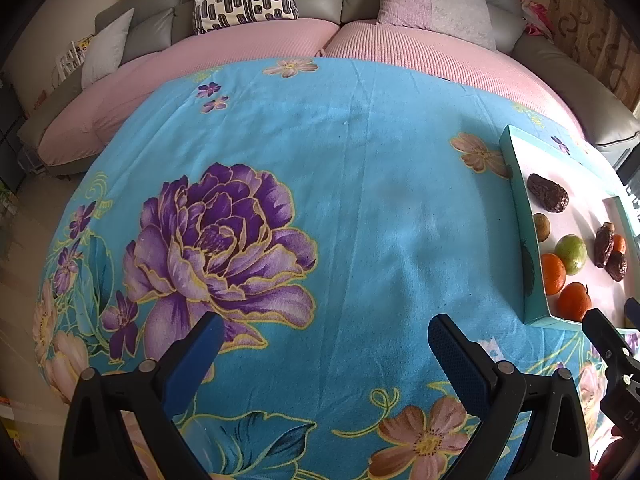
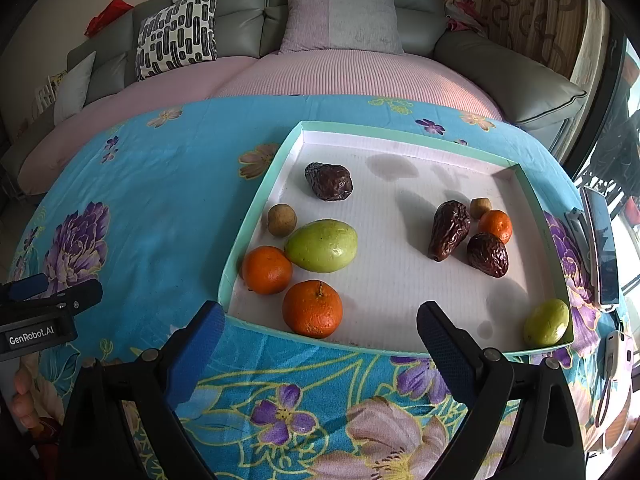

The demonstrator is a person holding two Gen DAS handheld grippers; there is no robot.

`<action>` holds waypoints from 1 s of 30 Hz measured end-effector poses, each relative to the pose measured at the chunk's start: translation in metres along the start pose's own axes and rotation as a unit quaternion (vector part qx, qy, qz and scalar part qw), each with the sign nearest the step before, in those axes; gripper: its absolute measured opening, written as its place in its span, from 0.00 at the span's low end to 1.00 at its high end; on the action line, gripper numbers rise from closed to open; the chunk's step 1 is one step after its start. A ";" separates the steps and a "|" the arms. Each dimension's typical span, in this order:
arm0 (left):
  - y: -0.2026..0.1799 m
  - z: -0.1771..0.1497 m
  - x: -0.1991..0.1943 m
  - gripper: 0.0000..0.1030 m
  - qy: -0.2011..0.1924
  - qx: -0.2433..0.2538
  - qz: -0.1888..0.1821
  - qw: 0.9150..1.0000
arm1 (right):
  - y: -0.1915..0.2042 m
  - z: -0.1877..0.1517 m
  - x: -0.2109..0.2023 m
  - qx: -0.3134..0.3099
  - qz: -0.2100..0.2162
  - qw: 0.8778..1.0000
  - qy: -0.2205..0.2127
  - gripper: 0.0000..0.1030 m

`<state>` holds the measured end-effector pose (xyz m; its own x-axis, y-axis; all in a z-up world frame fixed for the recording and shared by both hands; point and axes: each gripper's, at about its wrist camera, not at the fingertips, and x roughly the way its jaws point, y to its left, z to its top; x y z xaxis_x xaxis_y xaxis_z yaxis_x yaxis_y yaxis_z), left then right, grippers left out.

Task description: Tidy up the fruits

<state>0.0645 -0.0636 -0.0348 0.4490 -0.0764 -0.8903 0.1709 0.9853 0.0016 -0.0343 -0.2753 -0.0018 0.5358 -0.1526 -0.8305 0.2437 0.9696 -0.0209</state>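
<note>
A floral blue cloth (image 2: 152, 208) covers the table, with a grey sofa (image 2: 340, 0) behind. All fruit lies inside the shallow tray (image 2: 256, 196), in mixed clusters: oranges (image 2: 312, 309), a green fruit (image 2: 322, 245) and a date (image 2: 329, 181) toward 9 o'clock, dates (image 2: 449, 230) and a small orange (image 2: 495, 225) toward 2 o'clock. Sorting stage: indeterminate. The right gripper (image 2: 320, 332) is spread and empty over the near rim at 6 o'clock. The left gripper (image 1: 324, 340) is spread over bare cloth. The tray centre offers open room.

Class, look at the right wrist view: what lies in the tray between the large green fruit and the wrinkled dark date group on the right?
Nothing: bare white tray floor separates the large green fruit from the wrinkled dark dates.
</note>
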 end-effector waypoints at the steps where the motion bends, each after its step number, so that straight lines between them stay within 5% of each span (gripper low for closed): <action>1: 0.000 0.000 0.000 1.00 0.001 0.000 0.000 1.000 | 0.000 0.000 0.000 0.000 0.000 1.000 0.000 0.94; 30: -0.001 -0.001 0.001 1.00 0.000 0.002 0.001 1.000 | 0.001 -0.003 0.004 -0.005 -0.002 1.000 0.008 0.94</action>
<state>0.0639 -0.0644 -0.0362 0.4498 -0.0748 -0.8900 0.1742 0.9847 0.0053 -0.0343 -0.2742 -0.0068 0.5214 -0.1525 -0.8396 0.2376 0.9709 -0.0288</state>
